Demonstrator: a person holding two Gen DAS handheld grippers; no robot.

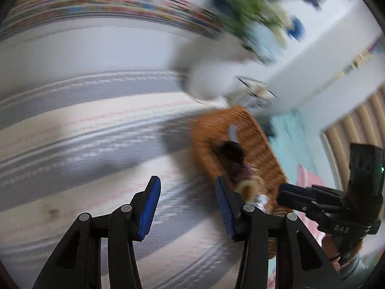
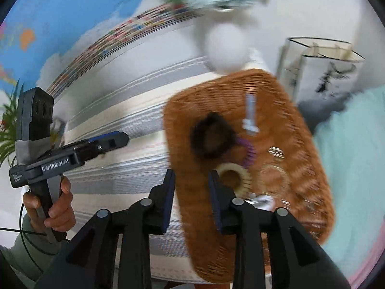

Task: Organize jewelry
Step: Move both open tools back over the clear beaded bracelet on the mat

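Note:
A brown wicker basket [image 2: 284, 110] lies on the striped tablecloth [image 2: 115, 113], blurred by motion. In it I see a black fuzzy scrunchie [image 2: 211, 134], a purple coil tie [image 2: 250, 155], a cream ring [image 2: 232, 175], a thin clear bangle [image 2: 273, 178] and a silver clip [image 2: 250, 118]. My right gripper [image 2: 191, 175] hangs open above the basket's left rim, nothing between its pads. My left gripper [image 1: 187, 183] is open and empty over the cloth, left of the basket [image 1: 255, 134]. In the right wrist view a hand holds the left gripper [image 2: 121, 139] well left of the basket.
A clear acrylic organizer [image 2: 324, 72] stands behind the basket at the right. A white round vase [image 2: 227, 45] with a plant stands behind the basket's far end. A teal cloth [image 2: 351, 159] lies to the right. A world map [image 2: 48, 24] covers the wall.

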